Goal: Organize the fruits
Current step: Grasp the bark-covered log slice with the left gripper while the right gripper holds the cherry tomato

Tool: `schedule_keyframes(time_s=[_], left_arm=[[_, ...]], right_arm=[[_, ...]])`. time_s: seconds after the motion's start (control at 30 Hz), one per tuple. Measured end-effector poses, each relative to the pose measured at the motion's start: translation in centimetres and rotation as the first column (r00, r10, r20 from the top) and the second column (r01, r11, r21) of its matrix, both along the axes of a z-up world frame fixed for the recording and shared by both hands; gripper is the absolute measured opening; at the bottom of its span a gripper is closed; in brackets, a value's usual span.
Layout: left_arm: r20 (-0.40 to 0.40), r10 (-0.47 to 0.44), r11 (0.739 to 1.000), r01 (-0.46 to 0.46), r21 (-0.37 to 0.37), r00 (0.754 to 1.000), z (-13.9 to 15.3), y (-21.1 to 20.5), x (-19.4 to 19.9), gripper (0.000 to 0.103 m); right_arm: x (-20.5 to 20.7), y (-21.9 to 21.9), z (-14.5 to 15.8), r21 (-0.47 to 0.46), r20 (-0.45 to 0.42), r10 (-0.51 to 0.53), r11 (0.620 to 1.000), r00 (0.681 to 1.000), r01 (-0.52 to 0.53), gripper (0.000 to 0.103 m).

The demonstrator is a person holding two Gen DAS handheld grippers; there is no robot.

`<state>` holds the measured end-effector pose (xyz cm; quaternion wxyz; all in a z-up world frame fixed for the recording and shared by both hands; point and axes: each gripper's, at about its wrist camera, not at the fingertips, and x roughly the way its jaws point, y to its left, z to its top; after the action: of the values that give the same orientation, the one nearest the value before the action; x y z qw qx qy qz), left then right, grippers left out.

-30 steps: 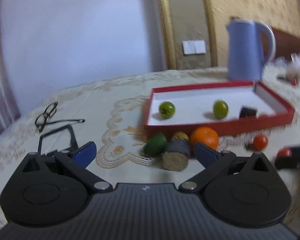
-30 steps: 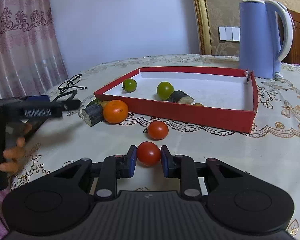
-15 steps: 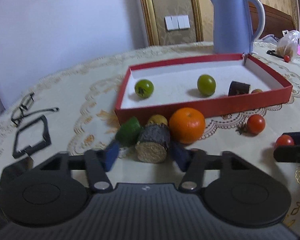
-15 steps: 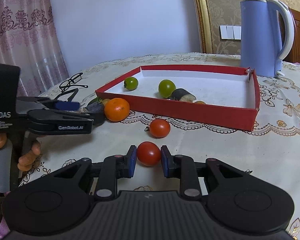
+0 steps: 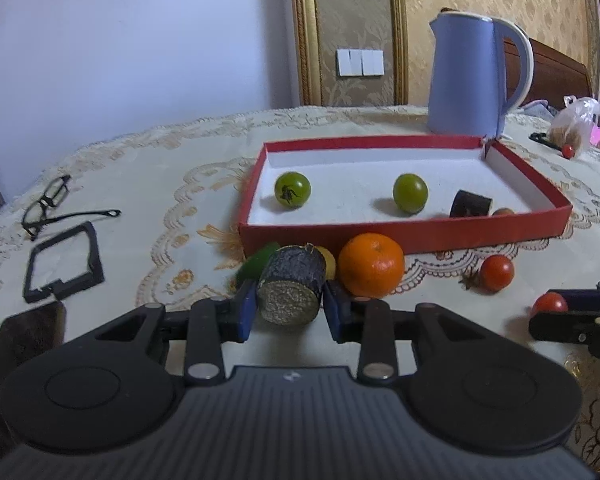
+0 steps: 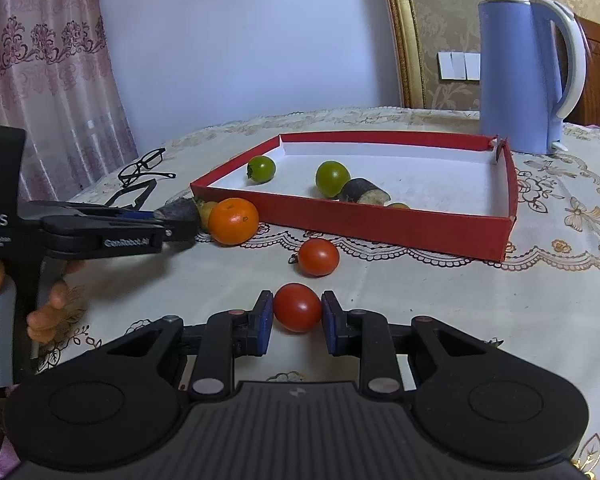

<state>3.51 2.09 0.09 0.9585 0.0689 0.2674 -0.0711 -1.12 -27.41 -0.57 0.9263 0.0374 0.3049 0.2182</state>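
A red tray (image 5: 400, 236) (image 6: 352, 222) holds two green tomatoes (image 5: 292, 190) (image 5: 410, 193) and a dark sugarcane piece (image 5: 470, 203). My left gripper (image 5: 289, 312) is shut on another dark sugarcane piece (image 5: 293, 290) lying on the tablecloth in front of the tray, beside an orange (image 5: 371, 265) (image 6: 233, 221) and a green fruit (image 5: 256, 262). My right gripper (image 6: 294, 317) is shut on a red tomato (image 6: 298, 307) (image 5: 550, 304) resting on the table. A second red tomato (image 6: 318, 257) (image 5: 497, 273) lies just beyond it.
A blue kettle (image 5: 474, 76) (image 6: 528, 72) stands behind the tray. Black glasses (image 5: 52, 208) and a black frame (image 5: 62, 268) lie at the left. A plastic bag (image 5: 576, 124) sits at the far right. The left gripper's body (image 6: 80, 232) reaches in from the left.
My left gripper moved forward to the fruit pile and closed its fingers onto the sugarcane piece. My right gripper stayed shut on the tomato.
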Motion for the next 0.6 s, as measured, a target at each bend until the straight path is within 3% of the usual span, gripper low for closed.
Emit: schedule_keyframes(time_s=[0.3, 0.6], left_arm=[[0.074, 0.054, 0.998, -0.055, 0.018, 0.996, 2.1, -1.3, -0.9, 0.032], [0.042, 0.102, 0.995, -0.103, 0.016, 0.994, 2.2, -3.1, 0.5, 0.032]], right_arm=[[-0.5, -0.6, 0.2, 0.006, 0.019, -0.012, 1.0, 1.0, 0.012, 0.025], [-0.9, -1.4, 0.3, 0.018, 0.031, -0.023, 1.0, 0.999, 0.023, 0.025]])
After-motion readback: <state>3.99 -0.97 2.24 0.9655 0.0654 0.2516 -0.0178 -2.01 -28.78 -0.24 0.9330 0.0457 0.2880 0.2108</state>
